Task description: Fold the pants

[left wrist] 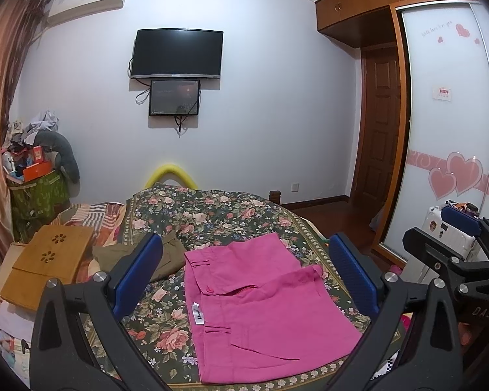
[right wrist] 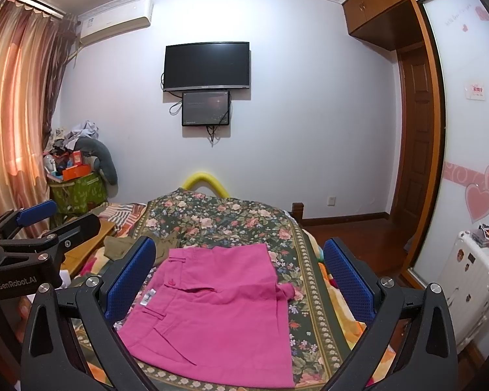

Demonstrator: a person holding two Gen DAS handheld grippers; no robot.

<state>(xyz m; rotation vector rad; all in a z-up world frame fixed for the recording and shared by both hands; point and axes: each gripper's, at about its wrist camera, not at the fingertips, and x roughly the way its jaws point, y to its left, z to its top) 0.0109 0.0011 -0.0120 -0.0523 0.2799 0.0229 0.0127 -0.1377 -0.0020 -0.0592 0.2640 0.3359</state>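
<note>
Pink pants (left wrist: 260, 306) lie folded into a compact rectangle on the floral bedspread (left wrist: 218, 215), waistband and white label to the left. They also show in the right wrist view (right wrist: 218, 309). My left gripper (left wrist: 247, 273) is open and empty, held above the pants. My right gripper (right wrist: 241, 277) is open and empty, also above the pants. The right gripper shows at the right edge of the left wrist view (left wrist: 453, 244). The left gripper shows at the left edge of the right wrist view (right wrist: 45, 224).
An olive garment (left wrist: 140, 257) lies crumpled on the bed left of the pants. A wooden lap tray (left wrist: 45, 267) sits at the bed's left. A white suitcase (right wrist: 472, 283) stands by the wardrobe on the right. A cluttered green bin (right wrist: 78, 192) stands by the curtain.
</note>
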